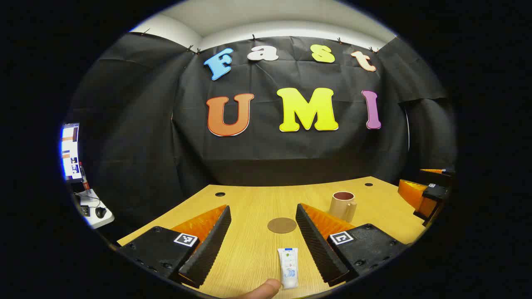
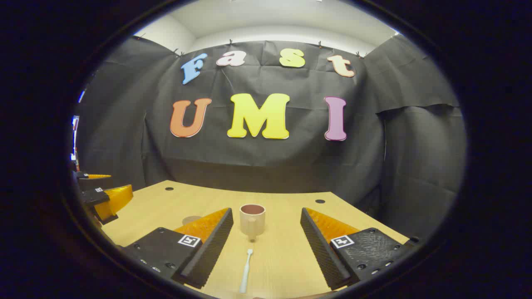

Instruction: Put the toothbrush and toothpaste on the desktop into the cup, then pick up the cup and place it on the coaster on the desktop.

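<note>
left gripper view: toothpaste (image 1: pixel 288 267) between spread claw (image 1: pixel 266 245) fingers.

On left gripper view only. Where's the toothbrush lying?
Observer: Flat on the desktop. In the right gripper view the toothbrush lies between the fingers of the right gripper.
Operator: Which way does it run?
Observer: Lengthwise, straight toward the cup. Its far end stops short of the cup, with bare desktop between them.
Operator: Right gripper holding anything?
Observer: No. It is open, one finger on either side of the toothbrush, neither touching it.
</note>
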`<state>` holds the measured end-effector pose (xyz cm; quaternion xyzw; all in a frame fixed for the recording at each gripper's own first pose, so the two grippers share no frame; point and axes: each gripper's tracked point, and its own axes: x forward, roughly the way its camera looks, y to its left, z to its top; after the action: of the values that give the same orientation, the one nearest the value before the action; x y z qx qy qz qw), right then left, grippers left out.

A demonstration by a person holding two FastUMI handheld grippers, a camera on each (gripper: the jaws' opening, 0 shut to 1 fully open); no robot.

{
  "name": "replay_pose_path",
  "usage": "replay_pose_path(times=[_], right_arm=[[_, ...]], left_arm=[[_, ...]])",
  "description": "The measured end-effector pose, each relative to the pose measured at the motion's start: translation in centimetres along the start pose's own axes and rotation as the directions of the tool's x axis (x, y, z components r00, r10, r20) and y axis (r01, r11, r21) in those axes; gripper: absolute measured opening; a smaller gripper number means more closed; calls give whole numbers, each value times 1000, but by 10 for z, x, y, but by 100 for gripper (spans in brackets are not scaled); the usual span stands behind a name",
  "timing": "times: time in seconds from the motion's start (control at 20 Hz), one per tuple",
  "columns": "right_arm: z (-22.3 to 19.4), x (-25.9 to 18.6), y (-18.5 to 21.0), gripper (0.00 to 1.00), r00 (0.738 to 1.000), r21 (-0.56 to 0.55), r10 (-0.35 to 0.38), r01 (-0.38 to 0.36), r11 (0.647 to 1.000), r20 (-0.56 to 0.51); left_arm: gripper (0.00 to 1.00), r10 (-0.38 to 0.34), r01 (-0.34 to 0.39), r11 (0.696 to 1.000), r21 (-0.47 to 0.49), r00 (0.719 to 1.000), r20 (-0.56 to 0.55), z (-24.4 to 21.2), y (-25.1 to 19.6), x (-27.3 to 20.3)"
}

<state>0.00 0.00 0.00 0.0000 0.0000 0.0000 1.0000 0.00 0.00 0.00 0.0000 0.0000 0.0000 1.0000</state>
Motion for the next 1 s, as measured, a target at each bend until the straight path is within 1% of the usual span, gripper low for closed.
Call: replay_pose_path(times=[0.1,0.25,0.35,0.85,1.0], right_arm=[[0,-2,2,96,1000,1,3,-3,1000,0],[2,-5,7,96,1000,1,10,-10,1000,3],[2,-7,5,96,1000,-7,6,-6,1000,3],[4,-9,-4,97,999,-2,-23,23,1000,23],[-1,-8,1,97,1000,-6,-8,8,1000,17]], left_arm=[[99,2,-2,1000,11,1000,12,3,1,-6],[99,-6,6,1000,-7,1000,14,3,-1,-12],[99,-17,17,999,-28,1000,7,0,-4,-12],[99,-32,32,998,-54,999,-13,-13,-8,-13],[99,-32,31,998,-56,999,-16,-16,-8,-12]])
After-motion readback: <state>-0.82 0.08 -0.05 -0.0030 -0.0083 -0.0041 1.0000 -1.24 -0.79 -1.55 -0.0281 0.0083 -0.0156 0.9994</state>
